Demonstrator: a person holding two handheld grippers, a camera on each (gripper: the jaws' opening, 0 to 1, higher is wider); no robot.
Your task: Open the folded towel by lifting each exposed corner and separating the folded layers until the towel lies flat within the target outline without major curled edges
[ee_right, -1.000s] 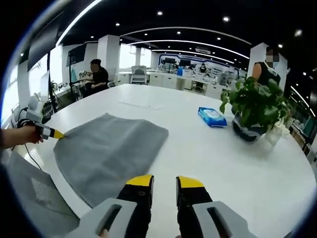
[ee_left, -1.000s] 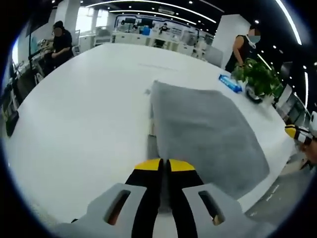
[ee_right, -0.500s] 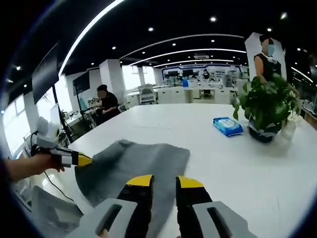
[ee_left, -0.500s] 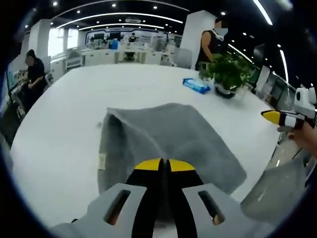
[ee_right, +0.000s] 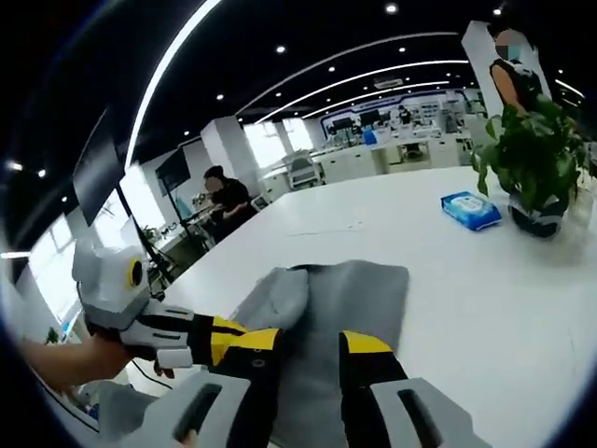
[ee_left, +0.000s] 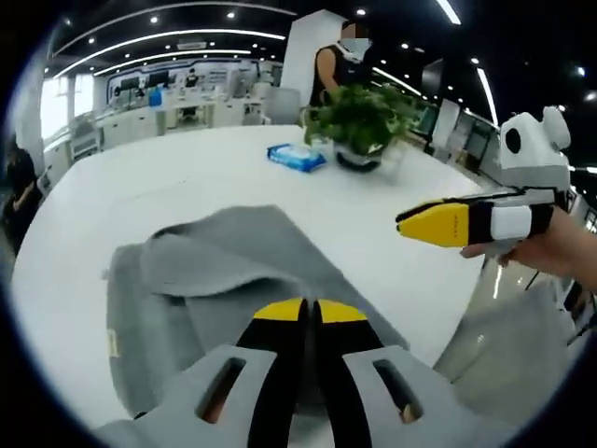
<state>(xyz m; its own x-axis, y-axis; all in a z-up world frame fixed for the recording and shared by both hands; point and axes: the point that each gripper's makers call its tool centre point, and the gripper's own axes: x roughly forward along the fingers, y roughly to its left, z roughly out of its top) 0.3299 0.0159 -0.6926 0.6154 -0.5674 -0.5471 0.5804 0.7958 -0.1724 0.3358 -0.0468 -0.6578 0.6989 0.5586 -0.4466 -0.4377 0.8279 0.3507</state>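
Grey terry is what you are working with: the towel (ee_left: 215, 280) lies on the white counter (ee_left: 140, 196), near its front edge. Your left hand-held gripper (ee_left: 310, 313) has its jaws pressed together on a near edge of the towel, and from that pinch a layer rises into a raised fold that curls back over the rest of the cloth. Your right hand-held gripper (ee_right: 308, 347) hangs just above the towel's near side with its jaws parted and nothing between them.

Beyond the towel sit a blue wipes pack (ee_left: 297, 157) and a potted plant (ee_left: 359, 121), both well apart from it. A person (ee_right: 222, 201) sits at the counter's far side from the towel.

By my reading you are partway through: one layer is lifted and peeling, but the towel is still doubled, with a rolled lip across its middle. I cannot make out a target outline around the towel. Left to do, as far as this shows: carry the held layer over, lay it down, then smooth the curled edges.
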